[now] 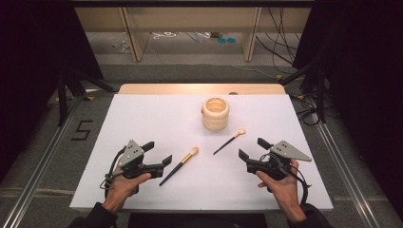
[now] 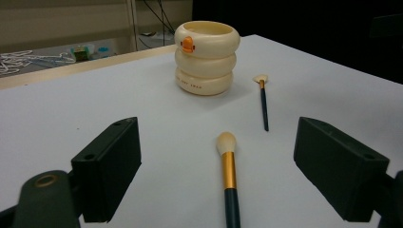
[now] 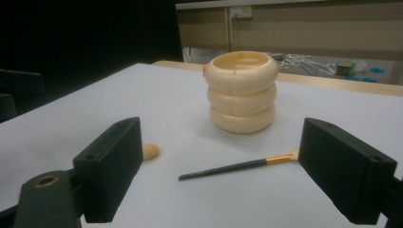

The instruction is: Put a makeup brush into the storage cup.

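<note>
- Currently both grippers are hovering released over the near half of the white table [image 1: 142, 118], nothing between the jaws: left gripper [image 1: 160, 153] at the near left, right gripper [image 1: 253, 148] at the near right.
- High view is giving the whole layout: thick brush [image 1: 179, 166] just right of the left gripper, thin brush [image 1: 229, 141] just beyond the right gripper, cream ringed holder [image 1: 215, 113] standing upright farther back, near the table's middle.
- Left gripper view is showing an orange mark [image 2: 187, 44] on the holder's [image 2: 206, 58] top ring; right gripper view is catching just a sliver of it at the holder's [image 3: 242, 92] left edge.
- Left gripper view is showing the thick brush [image 2: 229, 176] lying flat between its jaws, long axis running away from the camera, cream head far, dark handle near.
- Right gripper view is showing the thin brush [image 3: 236, 167] lying crosswise, handle tip left, head disappearing behind the right jaw; the thick brush's head [image 3: 150, 151] is peeking out beside the left jaw.
- From above both brushes are lying diagonally, heads pointing far-right toward the holder, handles near-left.
</note>
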